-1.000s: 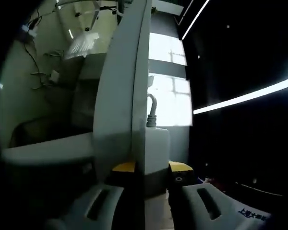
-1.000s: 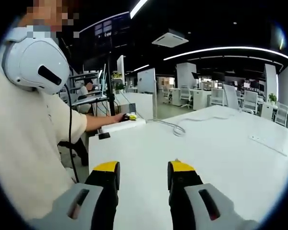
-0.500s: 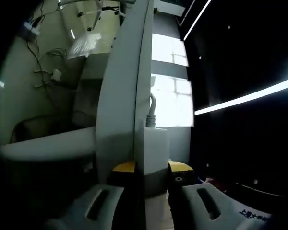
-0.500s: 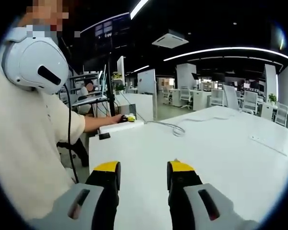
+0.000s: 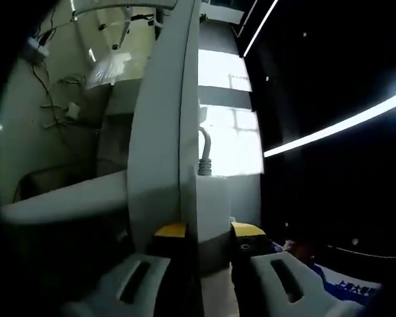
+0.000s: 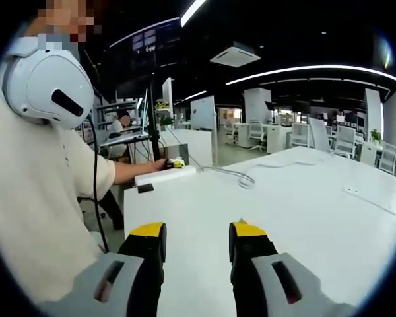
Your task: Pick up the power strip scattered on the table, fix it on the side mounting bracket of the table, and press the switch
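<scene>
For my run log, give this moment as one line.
left gripper: shut on power strip | strip against table edge | right gripper: open, over table

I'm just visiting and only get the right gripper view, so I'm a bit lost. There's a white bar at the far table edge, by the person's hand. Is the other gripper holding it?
Observer: Yes. In the left gripper view the left gripper is shut on the power strip, one yellow tip on each side.
Operator: Where's its cord?
Observer: The grey cable leaves the strip's far end, away from the jaws.
Operator: Is it mounted?
Observer: I cannot tell. A white panel stands edge-on right beside the strip.
</scene>
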### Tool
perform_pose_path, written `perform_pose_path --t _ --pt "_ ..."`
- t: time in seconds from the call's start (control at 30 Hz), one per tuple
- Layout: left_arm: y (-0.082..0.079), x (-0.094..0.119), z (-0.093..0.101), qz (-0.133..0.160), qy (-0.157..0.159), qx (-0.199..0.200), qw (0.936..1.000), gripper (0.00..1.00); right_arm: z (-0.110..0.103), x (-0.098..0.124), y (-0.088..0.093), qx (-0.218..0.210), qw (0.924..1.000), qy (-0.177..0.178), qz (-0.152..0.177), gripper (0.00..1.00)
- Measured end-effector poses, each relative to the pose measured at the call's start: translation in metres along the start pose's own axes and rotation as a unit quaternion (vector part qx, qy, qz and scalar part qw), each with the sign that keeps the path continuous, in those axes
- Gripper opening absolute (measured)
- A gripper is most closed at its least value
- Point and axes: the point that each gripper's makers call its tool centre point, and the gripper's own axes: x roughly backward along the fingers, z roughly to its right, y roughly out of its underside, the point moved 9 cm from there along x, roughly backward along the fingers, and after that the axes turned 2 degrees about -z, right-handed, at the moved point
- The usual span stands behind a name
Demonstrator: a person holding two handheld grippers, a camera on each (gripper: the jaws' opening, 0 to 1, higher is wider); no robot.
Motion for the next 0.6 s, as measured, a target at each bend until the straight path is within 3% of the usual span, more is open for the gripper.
perform_pose_path --t 0.6 --pt "0.016 0.003 0.003 0.005 -0.013 0.000 0.9999 0.26 -0.001 -0.003 0.004 0.000 0.9999 -0.011 0.000 0.34"
